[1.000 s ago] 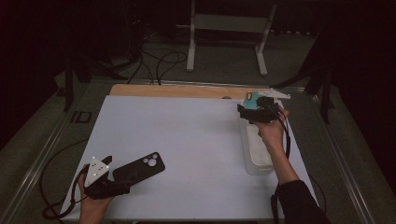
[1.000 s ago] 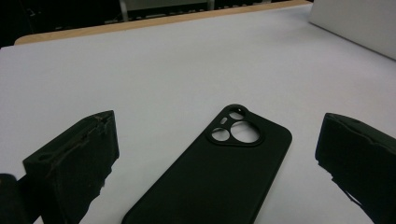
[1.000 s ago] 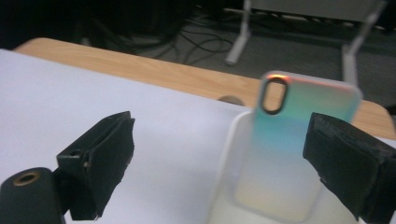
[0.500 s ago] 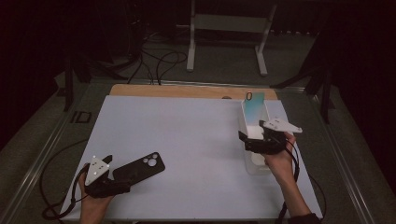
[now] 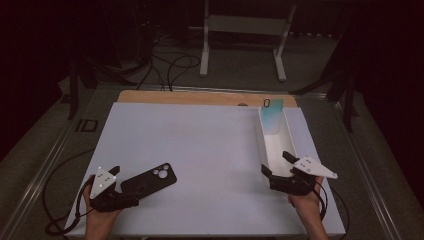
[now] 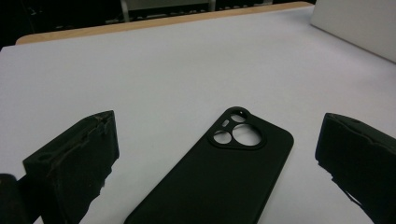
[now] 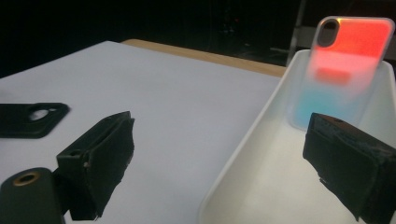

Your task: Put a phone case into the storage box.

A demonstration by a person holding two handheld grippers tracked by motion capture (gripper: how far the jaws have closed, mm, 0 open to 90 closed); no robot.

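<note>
Lying apart: 1 black case (image 5: pixel 149 181), 1 gradient case (image 5: pixel 270 118) in tray (image 5: pixel 288 145); both grippers' jaws apart.

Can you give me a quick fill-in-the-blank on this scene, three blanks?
1. The black phone case lies flat between the open jaws of the ____ hand-held gripper.
2. The gradient phone case leans at the far end of the white ____.
3. The right hand-held gripper has its jaws ____.

Missing words: left; tray; open
</note>
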